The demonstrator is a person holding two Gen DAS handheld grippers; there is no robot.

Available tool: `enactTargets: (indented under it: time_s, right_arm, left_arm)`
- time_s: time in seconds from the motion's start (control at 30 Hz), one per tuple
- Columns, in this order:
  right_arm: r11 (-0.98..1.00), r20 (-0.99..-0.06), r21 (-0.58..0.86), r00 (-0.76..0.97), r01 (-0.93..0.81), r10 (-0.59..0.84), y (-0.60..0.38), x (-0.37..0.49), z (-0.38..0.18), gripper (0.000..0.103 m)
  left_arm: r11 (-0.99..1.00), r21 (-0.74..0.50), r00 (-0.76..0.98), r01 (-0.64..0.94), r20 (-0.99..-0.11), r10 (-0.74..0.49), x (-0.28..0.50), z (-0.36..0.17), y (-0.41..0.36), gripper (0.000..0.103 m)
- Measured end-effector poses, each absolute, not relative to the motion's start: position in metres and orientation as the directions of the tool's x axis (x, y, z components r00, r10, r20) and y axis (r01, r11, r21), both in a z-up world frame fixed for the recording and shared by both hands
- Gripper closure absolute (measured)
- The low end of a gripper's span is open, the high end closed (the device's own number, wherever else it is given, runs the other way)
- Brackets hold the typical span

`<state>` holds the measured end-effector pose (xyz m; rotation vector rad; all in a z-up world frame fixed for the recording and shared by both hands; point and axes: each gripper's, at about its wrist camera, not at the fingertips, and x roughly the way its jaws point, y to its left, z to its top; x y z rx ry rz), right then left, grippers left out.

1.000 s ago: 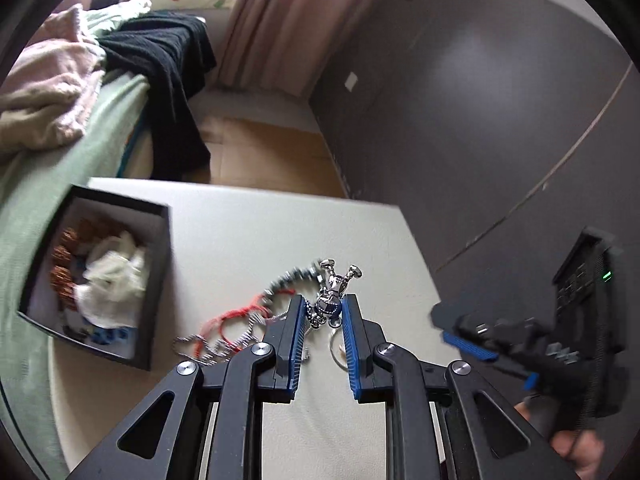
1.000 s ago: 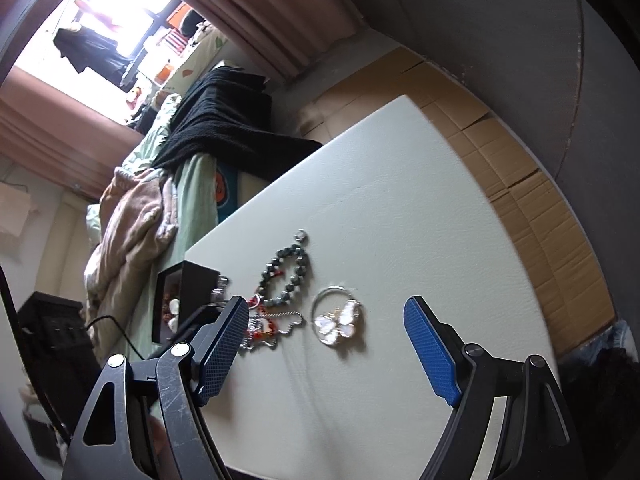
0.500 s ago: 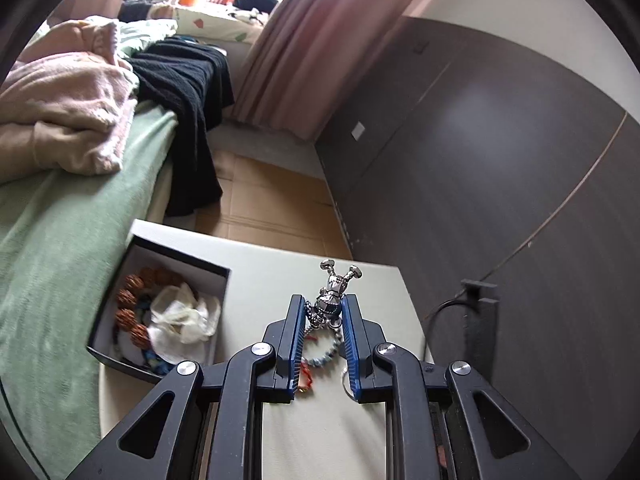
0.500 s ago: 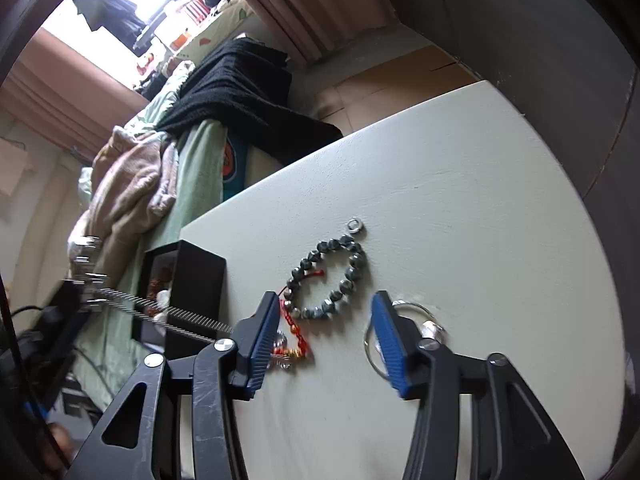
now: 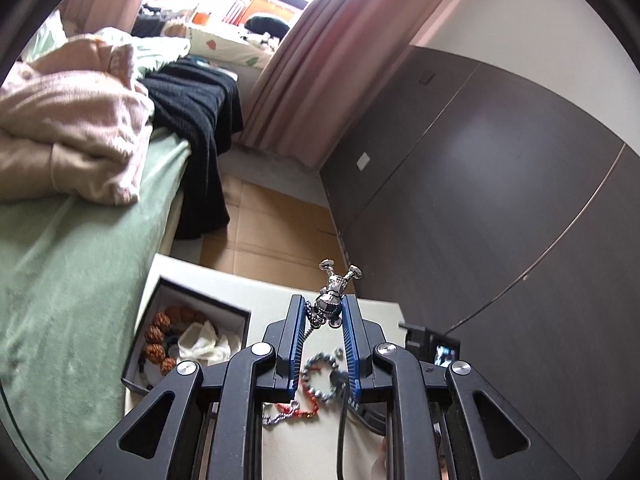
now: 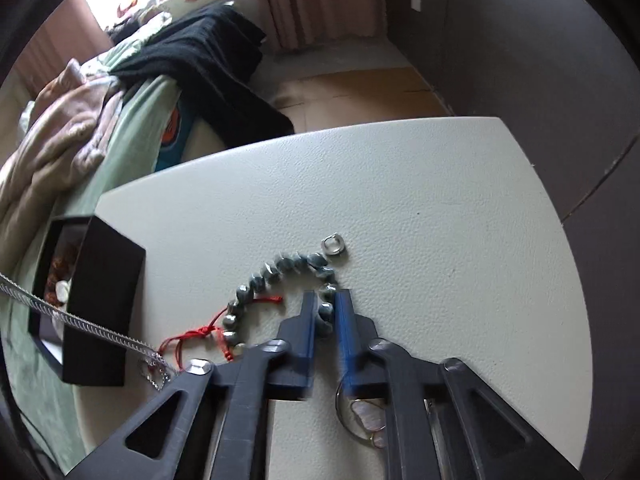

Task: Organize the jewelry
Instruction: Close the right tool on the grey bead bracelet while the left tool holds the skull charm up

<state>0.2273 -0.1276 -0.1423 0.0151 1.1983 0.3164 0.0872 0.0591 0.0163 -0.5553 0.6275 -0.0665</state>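
Closing fast since the earlier frame, the right gripper (image 6: 325,312) now pinches the grey bead bracelet (image 6: 280,270) on the table (image 6: 440,220); left gripper (image 5: 323,312) grips a silver pendant (image 5: 332,296), lifted above it

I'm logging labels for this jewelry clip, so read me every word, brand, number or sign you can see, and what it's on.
"BAS": pale letters on a black part under the left gripper; the rest is hidden.
Small lit screen: too blurred to read.
Orange print on the bed's side: no legible letters.
Books by the window: too small to read.
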Motion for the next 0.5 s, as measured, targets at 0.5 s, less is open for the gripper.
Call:
enactTargets:
  time_s: [0.5]
  right_arm:
    - [0.813,-0.729,0.514,0.36,-0.273,0.582,-0.17,0.209,-0.071,0.093]
  left_arm:
    - [0.937,-0.338,0.878,-0.087,-0.471,-0.088,0.069,0.13,0.052,0.084]
